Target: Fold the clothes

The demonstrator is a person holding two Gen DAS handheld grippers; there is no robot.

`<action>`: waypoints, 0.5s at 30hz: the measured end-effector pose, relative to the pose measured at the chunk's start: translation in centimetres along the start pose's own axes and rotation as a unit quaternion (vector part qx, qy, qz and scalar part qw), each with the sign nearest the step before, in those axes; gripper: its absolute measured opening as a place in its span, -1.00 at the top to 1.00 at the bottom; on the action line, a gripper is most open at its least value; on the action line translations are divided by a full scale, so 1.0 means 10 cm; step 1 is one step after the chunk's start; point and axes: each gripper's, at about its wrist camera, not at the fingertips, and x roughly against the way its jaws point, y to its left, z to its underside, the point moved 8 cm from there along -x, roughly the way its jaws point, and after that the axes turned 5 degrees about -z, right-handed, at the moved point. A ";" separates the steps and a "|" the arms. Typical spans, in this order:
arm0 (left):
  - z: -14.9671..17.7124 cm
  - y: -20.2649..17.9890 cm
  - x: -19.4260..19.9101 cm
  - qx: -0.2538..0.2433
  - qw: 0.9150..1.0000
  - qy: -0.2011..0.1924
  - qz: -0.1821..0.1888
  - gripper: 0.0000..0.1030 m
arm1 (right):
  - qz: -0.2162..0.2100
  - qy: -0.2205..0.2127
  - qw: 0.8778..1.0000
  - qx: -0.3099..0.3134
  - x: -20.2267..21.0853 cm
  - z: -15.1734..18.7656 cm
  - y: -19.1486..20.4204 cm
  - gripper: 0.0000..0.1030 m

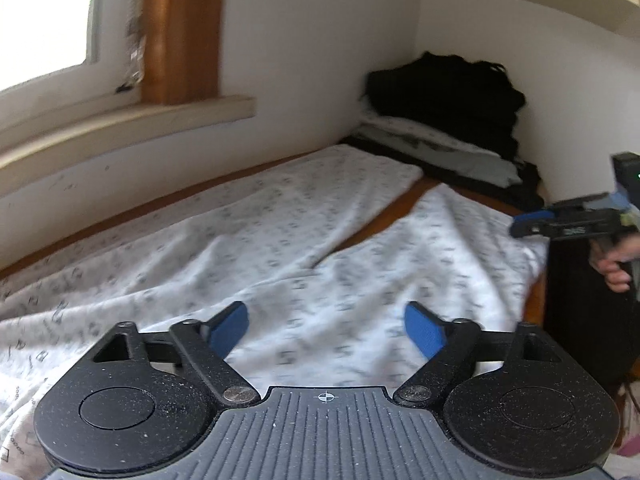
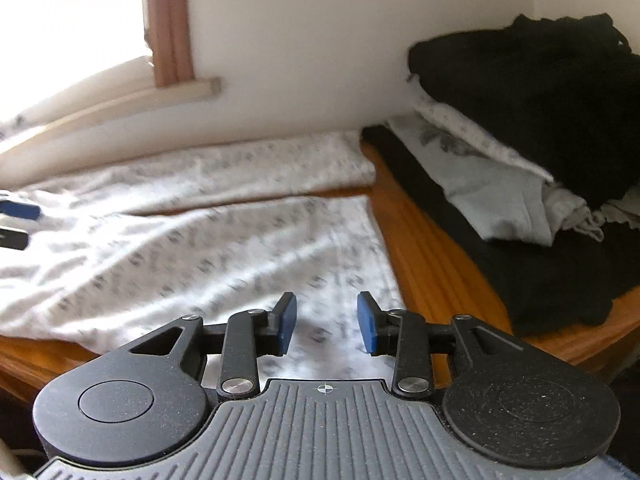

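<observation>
White patterned trousers (image 1: 280, 248) lie spread flat, legs apart, across the wooden table (image 2: 424, 248), unfolded; folded clothes (image 2: 520, 152) are stacked at its far corner; left gripper (image 1: 326, 332) and right gripper (image 2: 326, 324) hover spread, empty.

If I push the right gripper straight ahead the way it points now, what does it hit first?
Most likely the white patterned garment spread on the wooden surface; the open right gripper points over its near edge. Depth is unclear.

Bright window (image 1: 44, 16) to my left, blown out with daylight, brown wooden frame (image 1: 182, 32), cream sill (image 1: 132, 120). Plain white walls (image 1: 320, 52) meet in a corner. Orange-brown wooden worktop (image 2: 424, 240) below.
</observation>
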 end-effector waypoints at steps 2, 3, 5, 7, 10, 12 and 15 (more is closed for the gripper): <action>0.01 -0.15 0.03 -0.006 1.000 -0.001 0.012 -0.26 | -0.003 -0.004 1.000 -0.002 0.02 0.00 0.00 0.32; 0.02 -0.23 0.04 -0.008 1.000 -0.001 0.018 -0.23 | -0.010 -0.007 1.000 -0.001 0.04 -0.01 0.02 0.32; 0.03 -0.39 0.06 -0.014 0.999 -0.001 0.030 -0.21 | -0.025 -0.006 1.000 0.013 0.12 0.00 0.12 0.32; 0.04 -0.54 0.08 -0.029 0.999 0.000 0.041 -0.24 | -0.039 0.002 0.999 0.029 0.18 0.04 0.23 0.32; 0.08 -0.77 0.08 -0.057 0.997 0.007 0.061 -0.33 | -0.059 0.010 0.997 0.045 0.25 0.11 0.39 0.32; 0.14 -0.88 0.04 -0.075 0.995 0.017 0.069 -0.33 | -0.071 0.015 0.996 0.055 0.28 0.15 0.49 0.32; 0.21 -0.96 -0.03 -0.095 0.993 0.030 0.067 -0.23 | -0.085 0.015 0.994 0.071 0.32 0.18 0.63 0.32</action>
